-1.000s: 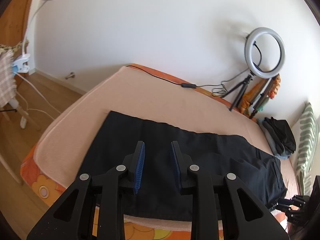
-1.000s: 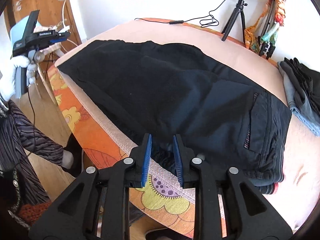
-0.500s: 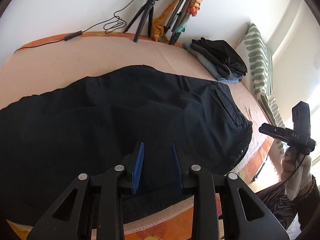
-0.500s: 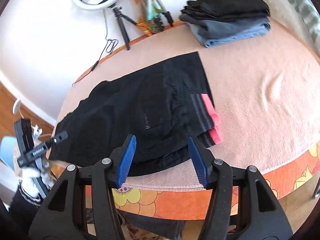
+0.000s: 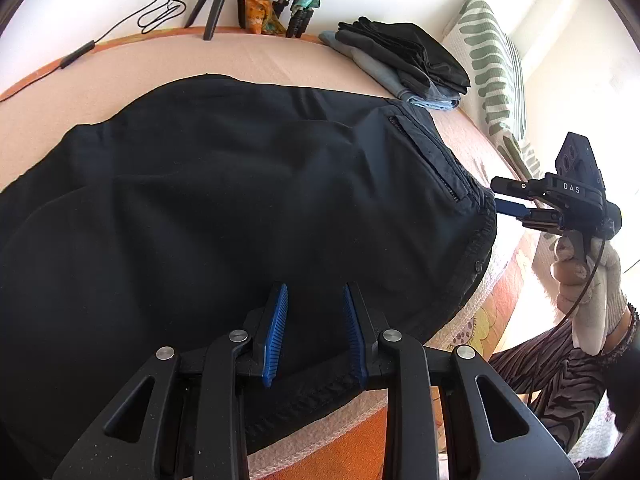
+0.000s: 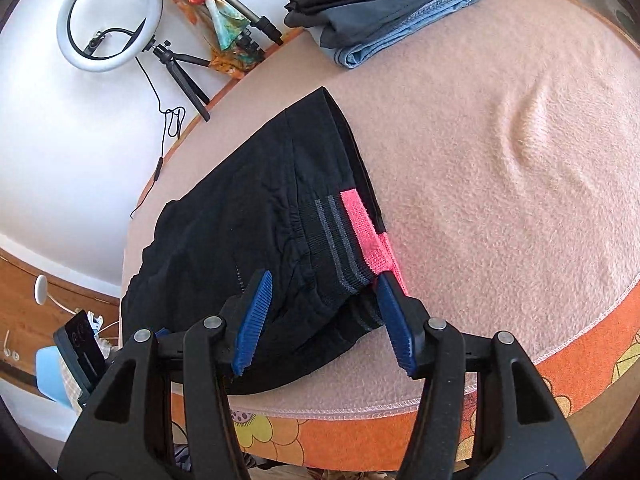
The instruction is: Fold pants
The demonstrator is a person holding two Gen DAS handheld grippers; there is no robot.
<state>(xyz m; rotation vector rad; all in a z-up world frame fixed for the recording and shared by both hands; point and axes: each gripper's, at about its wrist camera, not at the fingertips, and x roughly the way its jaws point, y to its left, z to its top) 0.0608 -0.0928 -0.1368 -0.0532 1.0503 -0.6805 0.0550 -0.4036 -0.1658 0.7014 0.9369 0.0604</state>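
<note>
Black pants [image 5: 240, 200] lie flat across the pink blanket on the bed, waistband toward the right. In the right wrist view the pants [image 6: 248, 216] show a grey-striped waistband with a pink inner band [image 6: 368, 236]. My left gripper [image 5: 314, 300] is open, hovering over the near edge of the pants with nothing between the fingers. My right gripper [image 6: 324, 284] is open wide, its fingers on either side of the waistband corner. It also shows in the left wrist view [image 5: 508, 200] at the waistband edge.
A stack of folded clothes [image 5: 400, 60] lies at the back of the bed, also in the right wrist view [image 6: 380, 4]. A striped pillow [image 5: 492, 80] is at the right. A ring light on a tripod [image 6: 108, 20] stands by the wall. The bed edge [image 6: 400, 424] is near.
My right gripper has moved in to the waistband corner and opened wider. My left gripper has swung right along the pants and come lower over the near edge.
</note>
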